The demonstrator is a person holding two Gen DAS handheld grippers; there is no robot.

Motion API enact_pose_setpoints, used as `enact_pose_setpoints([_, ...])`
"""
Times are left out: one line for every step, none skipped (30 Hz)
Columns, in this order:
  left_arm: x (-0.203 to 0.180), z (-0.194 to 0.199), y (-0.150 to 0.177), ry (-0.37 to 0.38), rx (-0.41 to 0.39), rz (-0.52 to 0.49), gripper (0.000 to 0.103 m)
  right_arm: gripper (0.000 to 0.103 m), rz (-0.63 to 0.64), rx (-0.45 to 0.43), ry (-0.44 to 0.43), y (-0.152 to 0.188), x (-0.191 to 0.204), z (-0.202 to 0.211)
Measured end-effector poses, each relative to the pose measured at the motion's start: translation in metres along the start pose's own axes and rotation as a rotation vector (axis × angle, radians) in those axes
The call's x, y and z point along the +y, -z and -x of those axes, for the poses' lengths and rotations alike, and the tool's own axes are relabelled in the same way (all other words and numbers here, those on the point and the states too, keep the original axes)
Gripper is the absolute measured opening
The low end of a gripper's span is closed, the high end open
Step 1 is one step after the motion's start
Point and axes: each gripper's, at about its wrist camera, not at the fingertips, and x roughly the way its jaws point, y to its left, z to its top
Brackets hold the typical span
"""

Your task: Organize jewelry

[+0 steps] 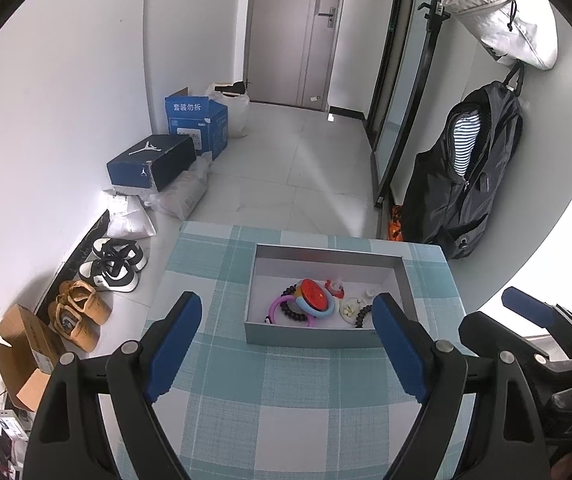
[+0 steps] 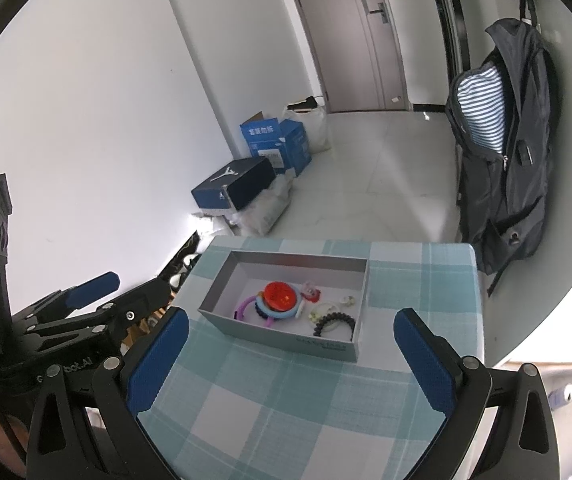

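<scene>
While both tongs (image 1: 286, 322) (image 2: 291, 338) hang wide apart holding nothing, the jewelry (image 2: 286, 302) already sits bunched in the grey box (image 2: 286, 336) at twelve o'clock on the bench (image 2: 305, 408), nothing loose outside; either sorted or awaiting sorting.

The table (image 1: 286, 400) wears a cloth with teal and white checks. On it sits a grey box (image 1: 313, 338), white inside. In the box lie a red round badge (image 1: 314, 293), a purple ring (image 1: 282, 310), a light blue ring (image 1: 321, 312) and black beads (image 2: 335, 322). Both grippers are black with blue pads (image 1: 174, 344). By the far edge hangs a dark bag (image 2: 513, 152) with blue and white stripes inside.
</scene>
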Motion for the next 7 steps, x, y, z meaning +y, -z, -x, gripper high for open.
enact_pose_setpoints([0.0001,-0.0008,0.0004,0.001,0.002,0.0,0.084,0.103,0.001,-0.001,0.001,-0.0002,0.0001,-0.0004])
enact_pose_setpoints([0.0007,-0.0012,0.0006,0.0,0.003,0.001,0.084,0.103,0.003,0.0,0.002,0.0001,0.0,-0.0009])
enact_pose_setpoints([0.0009,-0.0014,0.0005,0.001,0.002,0.0,0.084,0.103,0.003,0.0,0.004,0.0001,0.0,-0.0011])
enact_pose_setpoints([0.001,-0.0011,0.0004,0.006,0.001,-0.002,0.084,0.103,0.003,0.001,0.004,0.0001,-0.0006,-0.0013])
enact_pose_setpoints([0.001,-0.001,0.0003,0.009,-0.004,-0.004,0.084,0.103,0.002,0.001,0.005,0.0003,-0.001,-0.0013])
enact_pose_setpoints([0.0015,-0.0005,0.0007,0.007,-0.008,-0.005,0.084,0.103,0.0,0.001,0.006,0.0006,-0.0014,-0.001])
enact_pose_setpoints([0.0018,-0.0007,0.0014,0.0,-0.01,-0.01,0.084,0.103,0.0,0.001,0.006,0.0009,-0.0018,-0.0008])
